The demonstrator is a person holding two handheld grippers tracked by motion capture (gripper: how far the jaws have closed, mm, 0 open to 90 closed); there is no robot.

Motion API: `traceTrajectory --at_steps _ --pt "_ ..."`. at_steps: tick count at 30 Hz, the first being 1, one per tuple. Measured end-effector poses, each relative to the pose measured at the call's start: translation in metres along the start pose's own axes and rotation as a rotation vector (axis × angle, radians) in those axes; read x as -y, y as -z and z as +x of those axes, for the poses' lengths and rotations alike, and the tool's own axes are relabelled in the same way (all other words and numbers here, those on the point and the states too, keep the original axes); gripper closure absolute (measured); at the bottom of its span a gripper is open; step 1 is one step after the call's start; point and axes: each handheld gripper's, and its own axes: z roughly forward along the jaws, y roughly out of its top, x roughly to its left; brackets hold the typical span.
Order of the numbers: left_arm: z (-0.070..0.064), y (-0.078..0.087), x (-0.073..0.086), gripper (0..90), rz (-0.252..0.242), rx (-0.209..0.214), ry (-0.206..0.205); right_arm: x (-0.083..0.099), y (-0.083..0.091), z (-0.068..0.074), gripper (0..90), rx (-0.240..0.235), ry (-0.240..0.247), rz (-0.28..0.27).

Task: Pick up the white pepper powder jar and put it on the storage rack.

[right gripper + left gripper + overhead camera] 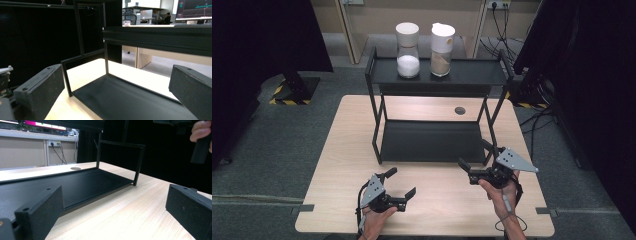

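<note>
Jars (407, 50) of glass with white lids stand side by side on the top shelf (472, 72) of the rack, well apart from both grippers. They are probably heavy, slippery and fragile, so hold the body under the lid. Left gripper (401, 185) and right gripper (472, 156) hover over the desk (347, 150), fingers released and empty.

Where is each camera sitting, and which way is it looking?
High view: above the person's side, looking forward and down on the table, rack and two jars; both hands and the left gripper and right gripper show.
Left gripper view: rides the left gripper, low over the table, facing the rack's bottom shelf; its jaws and the other hand show.
Right gripper view: rides the right gripper, facing the rack; its jaws show.
All three share the rack.
</note>
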Motion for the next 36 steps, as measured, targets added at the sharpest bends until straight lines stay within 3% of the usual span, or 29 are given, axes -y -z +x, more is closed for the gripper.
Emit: traceTrajectory --at_steps 14,36 --pt "0.0 0.0 0.0 1.0 -0.002 -0.007 0.0 0.042 0.013 0.005 0.4 -0.004 -0.051 0.011" --pt "0.0 0.001 0.0 1.0 -0.008 -0.011 0.0 0.072 0.016 0.014 0.4 -0.028 -0.063 0.052"
